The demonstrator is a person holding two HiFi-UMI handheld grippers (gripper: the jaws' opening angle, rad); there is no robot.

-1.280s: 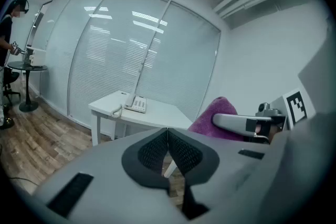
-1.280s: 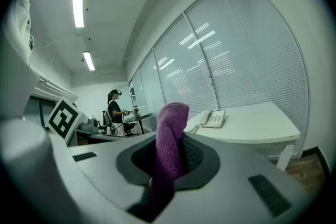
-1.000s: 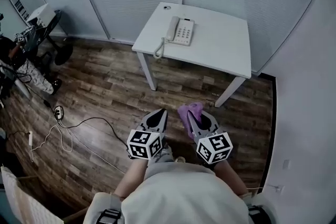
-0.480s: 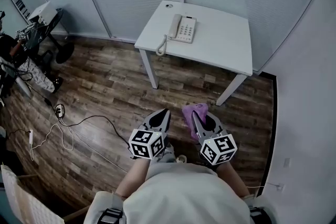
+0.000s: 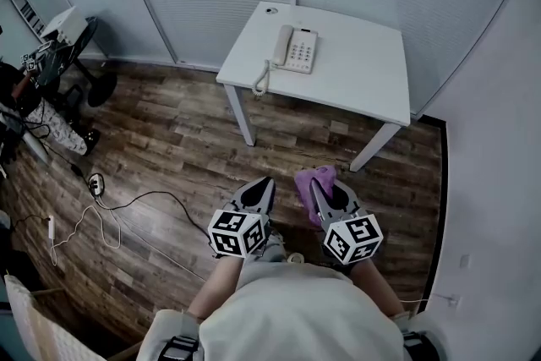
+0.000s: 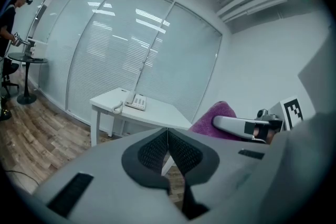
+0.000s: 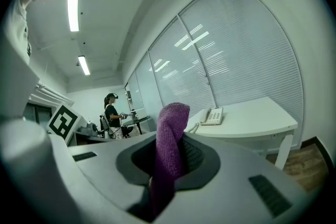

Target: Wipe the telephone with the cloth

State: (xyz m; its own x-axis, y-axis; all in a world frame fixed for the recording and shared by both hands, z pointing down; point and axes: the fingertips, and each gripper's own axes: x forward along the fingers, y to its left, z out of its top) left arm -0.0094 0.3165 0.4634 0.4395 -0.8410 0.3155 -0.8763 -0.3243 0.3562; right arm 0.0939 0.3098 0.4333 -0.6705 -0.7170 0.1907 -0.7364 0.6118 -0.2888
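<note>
1. Far left I see another person, well away from the work. A black cable trails over the wood floor.
2. Left tool: jaws together, pads meeting, nothing between them. It's held low, close to the body and well short of the counter.
3. Telephone sits toward the left end of the white counter. The handset is on the cradle along its left side, and the coiled cord hangs over the near edge. Nothing touches it.
4. Right tool: jaws clamped on the purple cloth, which sticks up out of the pads with its top folded over. It's just beside the left tool, and the cloth is well apart from the telephone.
</note>
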